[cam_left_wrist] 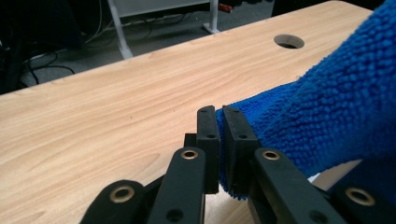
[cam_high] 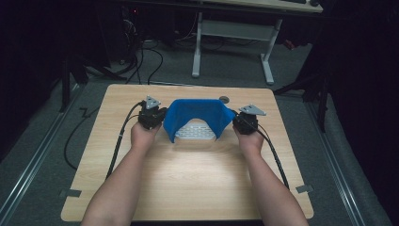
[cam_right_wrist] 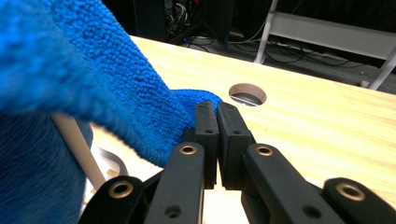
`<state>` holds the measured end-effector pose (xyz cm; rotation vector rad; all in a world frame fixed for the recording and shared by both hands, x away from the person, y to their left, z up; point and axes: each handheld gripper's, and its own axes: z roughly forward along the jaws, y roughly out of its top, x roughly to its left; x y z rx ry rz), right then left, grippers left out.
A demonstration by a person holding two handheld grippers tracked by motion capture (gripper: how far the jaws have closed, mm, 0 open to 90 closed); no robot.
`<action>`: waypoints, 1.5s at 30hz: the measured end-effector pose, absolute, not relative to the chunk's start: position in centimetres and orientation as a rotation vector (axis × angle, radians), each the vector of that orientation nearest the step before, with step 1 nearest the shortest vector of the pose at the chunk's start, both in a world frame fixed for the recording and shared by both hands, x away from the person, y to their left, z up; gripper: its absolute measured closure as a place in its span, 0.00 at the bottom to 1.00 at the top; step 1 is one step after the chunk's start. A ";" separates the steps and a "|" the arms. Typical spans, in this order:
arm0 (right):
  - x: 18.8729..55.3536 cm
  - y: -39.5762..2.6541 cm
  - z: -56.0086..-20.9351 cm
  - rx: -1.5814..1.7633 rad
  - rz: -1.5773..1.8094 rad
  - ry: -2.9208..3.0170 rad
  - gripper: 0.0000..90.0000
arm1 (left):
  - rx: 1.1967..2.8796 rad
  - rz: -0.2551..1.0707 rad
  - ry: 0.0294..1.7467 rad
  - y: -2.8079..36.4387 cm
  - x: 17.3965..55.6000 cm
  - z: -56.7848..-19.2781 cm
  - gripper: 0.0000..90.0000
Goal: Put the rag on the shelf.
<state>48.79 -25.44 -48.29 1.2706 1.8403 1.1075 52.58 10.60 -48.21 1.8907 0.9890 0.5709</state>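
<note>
A cloth (cam_high: 197, 113) hangs over a tray (cam_high: 195, 132) between both grippers.

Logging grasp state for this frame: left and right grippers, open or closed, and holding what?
Left gripper: closed, pinching one corner of the blue cloth.
Right gripper: closed, pinching the opposite corner of the same cloth.

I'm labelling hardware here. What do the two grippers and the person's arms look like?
Both the left gripper and right gripper are black, each topped by a grey three-cornered plate and trailing a black cable. Their jaws carry brass-coloured rivets. The forearms are bare, no sleeves.
</note>
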 end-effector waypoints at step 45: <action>44.5 -27.8 -49.5 1.315 1.064 1.839 0.83 | 1.835 0.666 1.124 13.9 48.3 -49.5 0.64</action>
